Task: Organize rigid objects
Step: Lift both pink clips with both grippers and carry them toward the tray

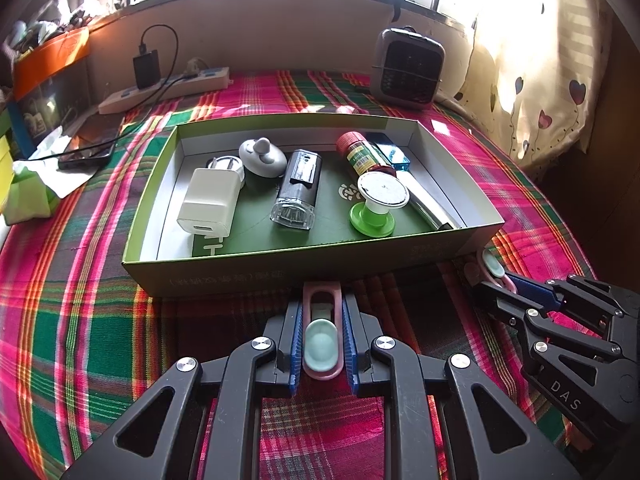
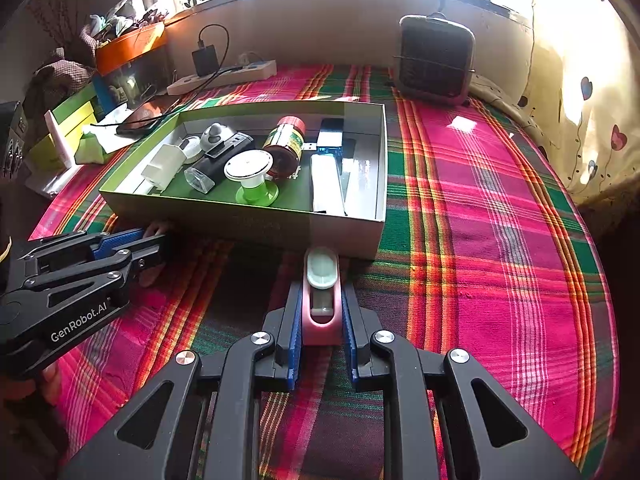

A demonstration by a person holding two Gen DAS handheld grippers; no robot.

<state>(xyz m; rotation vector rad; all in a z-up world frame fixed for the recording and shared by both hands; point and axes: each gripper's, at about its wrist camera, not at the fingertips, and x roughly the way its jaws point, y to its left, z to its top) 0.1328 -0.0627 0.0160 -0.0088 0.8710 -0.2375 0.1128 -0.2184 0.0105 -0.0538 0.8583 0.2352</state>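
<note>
My left gripper (image 1: 322, 300) is shut on a pink clip (image 1: 322, 346) with a mint pad, low over the plaid cloth just in front of the green box (image 1: 280, 276). My right gripper (image 2: 322, 288) is shut on a second pink clip (image 2: 322, 314) of the same kind, its mint pad almost touching the box's (image 2: 240, 220) near right corner. Each gripper shows in the other's view: the right gripper (image 1: 496, 286) and the left gripper (image 2: 154, 240). In the box lie a white charger (image 1: 208, 204), a black bottle (image 1: 298, 188), a red-capped jar (image 1: 360, 154) and a green-and-white spool (image 1: 378, 204).
The box also holds a grey round knob (image 1: 262, 156), a blue stick (image 1: 394, 156) and a silver bar (image 1: 430, 206). Behind it are a power strip (image 1: 168, 90), a phone (image 1: 88, 148) and a small heater (image 1: 408, 68). A curtain (image 1: 540, 80) hangs at the right.
</note>
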